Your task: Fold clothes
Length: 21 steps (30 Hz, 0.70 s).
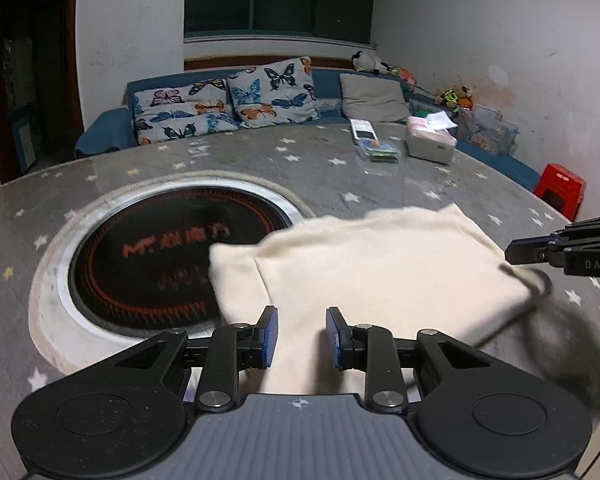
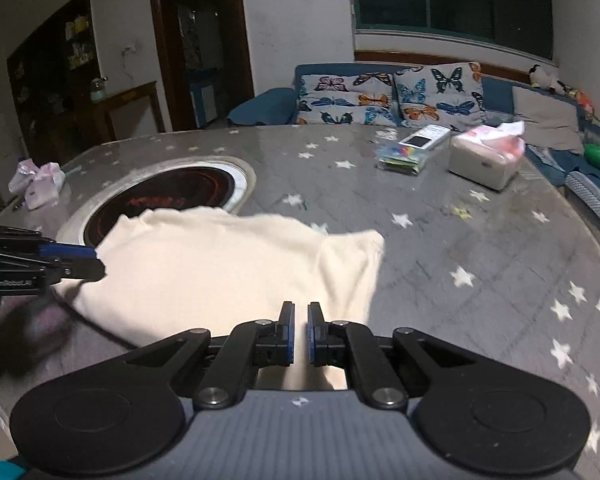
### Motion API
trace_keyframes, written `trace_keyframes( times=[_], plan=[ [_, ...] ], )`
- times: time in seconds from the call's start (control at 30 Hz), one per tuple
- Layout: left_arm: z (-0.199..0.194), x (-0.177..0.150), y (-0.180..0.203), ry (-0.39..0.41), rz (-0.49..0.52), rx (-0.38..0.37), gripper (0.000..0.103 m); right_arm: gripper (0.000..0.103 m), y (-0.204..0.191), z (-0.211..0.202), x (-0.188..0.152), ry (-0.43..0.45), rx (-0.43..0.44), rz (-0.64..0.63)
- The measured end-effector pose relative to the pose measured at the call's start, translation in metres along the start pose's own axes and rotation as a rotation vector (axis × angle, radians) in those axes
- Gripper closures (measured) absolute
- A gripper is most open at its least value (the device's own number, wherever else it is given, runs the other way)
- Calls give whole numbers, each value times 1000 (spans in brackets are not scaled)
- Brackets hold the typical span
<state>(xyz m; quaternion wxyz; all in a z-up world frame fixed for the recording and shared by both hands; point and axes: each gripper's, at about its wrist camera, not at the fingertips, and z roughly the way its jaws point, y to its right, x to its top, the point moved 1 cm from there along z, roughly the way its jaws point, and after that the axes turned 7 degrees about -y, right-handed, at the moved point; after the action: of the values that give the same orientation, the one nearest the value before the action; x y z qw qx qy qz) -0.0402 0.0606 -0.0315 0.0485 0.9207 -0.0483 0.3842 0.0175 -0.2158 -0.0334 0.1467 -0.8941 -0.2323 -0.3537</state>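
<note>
A cream garment [image 1: 372, 264] lies folded on the grey star-patterned table, partly over the round hotplate; it also shows in the right wrist view [image 2: 228, 268]. My left gripper [image 1: 301, 334] is open, its blue pads apart just above the garment's near edge, holding nothing. My right gripper [image 2: 301, 330] has its pads nearly together with a narrow gap, over the garment's near right corner; no cloth shows between them. The right gripper enters the left wrist view at the right edge [image 1: 516, 250], the left gripper enters the right wrist view at the left edge [image 2: 88, 266].
A round black hotplate [image 1: 160, 264] is set in the table [image 1: 340, 168]. A tissue box [image 2: 486, 158], a white remote and a coloured packet [image 2: 404, 156] lie at the far side. A pink wad [image 2: 38, 184] lies far left. A blue sofa with butterfly cushions [image 1: 228, 100] and a red stool [image 1: 560, 188] stand beyond.
</note>
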Motion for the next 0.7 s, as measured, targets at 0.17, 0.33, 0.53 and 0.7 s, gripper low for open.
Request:
trace_keyframes(
  times=[0.17,0.33,0.53,0.7],
  plan=[
    [20,21,-13,-22,-35,15,74,96,-4,21,21,-2,25,-2],
    [41,37,-20,-44,-49,29,74,96,-4,47,39,-20,37,9],
    [63,44,-20,-83,-48,52,74,96,3,75,45,-66,13,32],
    [62,47,-19,-76,-42,51,74,95,-2,70,49,-46,16,27]
  ],
)
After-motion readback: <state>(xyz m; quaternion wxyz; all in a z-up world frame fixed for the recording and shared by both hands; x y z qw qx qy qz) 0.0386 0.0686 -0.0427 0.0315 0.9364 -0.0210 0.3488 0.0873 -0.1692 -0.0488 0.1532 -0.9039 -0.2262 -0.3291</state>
